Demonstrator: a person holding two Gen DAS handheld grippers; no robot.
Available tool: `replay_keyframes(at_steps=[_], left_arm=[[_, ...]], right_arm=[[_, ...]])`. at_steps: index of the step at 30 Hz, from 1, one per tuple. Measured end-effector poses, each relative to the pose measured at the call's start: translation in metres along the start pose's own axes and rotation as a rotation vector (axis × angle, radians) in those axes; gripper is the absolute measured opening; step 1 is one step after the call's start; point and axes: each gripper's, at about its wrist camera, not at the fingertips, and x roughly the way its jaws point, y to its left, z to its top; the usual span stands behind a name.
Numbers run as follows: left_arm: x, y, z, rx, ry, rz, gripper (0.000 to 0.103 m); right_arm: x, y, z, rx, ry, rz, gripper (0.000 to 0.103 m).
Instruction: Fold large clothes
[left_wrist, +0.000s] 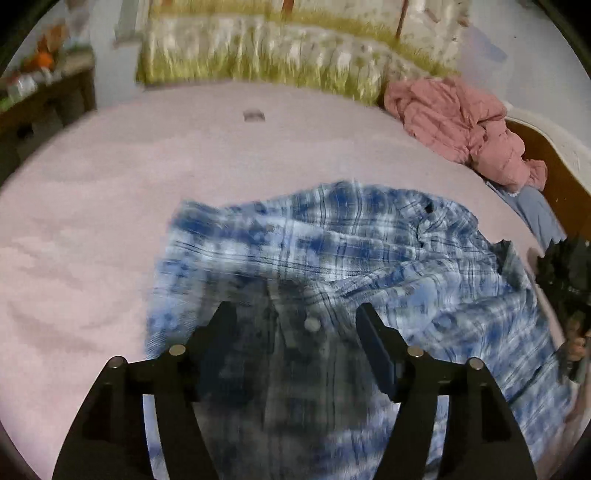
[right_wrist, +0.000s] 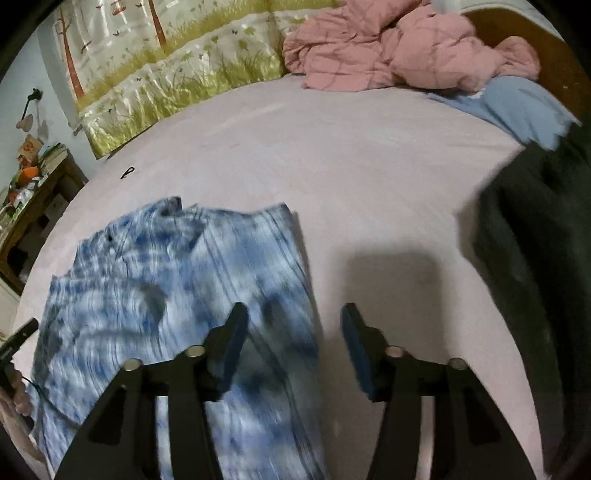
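Both claws, left (left_wrist: 295, 321) and right (right_wrist: 291, 321), hover spread apart over the shirt (left_wrist: 351, 251), ready to pinch its edge next.

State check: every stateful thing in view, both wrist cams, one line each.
Blue-and-white plaid shirt: lying rumpled on the bed, not gripped.
Left tongs: open, over the shirt.
Right tongs: open, at the shirt's right edge.
Pink quilted blanket: bunched up at the far corner.
Pink bedsheet: spread flat.

The left gripper (left_wrist: 295, 317), jaws apart, hangs over the blue-white plaid cotton shirt (left_wrist: 369, 251); a crumpled pink quilted blanket (left_wrist: 461, 129) lies at two o'clock.
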Motion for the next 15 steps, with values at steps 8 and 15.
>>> replay_keyframes(at_steps=[8,15], left_arm=[[0.024,-0.010,-0.002,0.099,-0.045,-0.009,0.003],[-0.044,-0.027,-0.012,0.172,-0.386,0.077,0.001]], right_arm=[[0.047,0.000,-0.001,-0.045,0.030,0.023,0.003],[0.002,-0.021,-0.001,0.023,-0.172,0.006,0.002]])
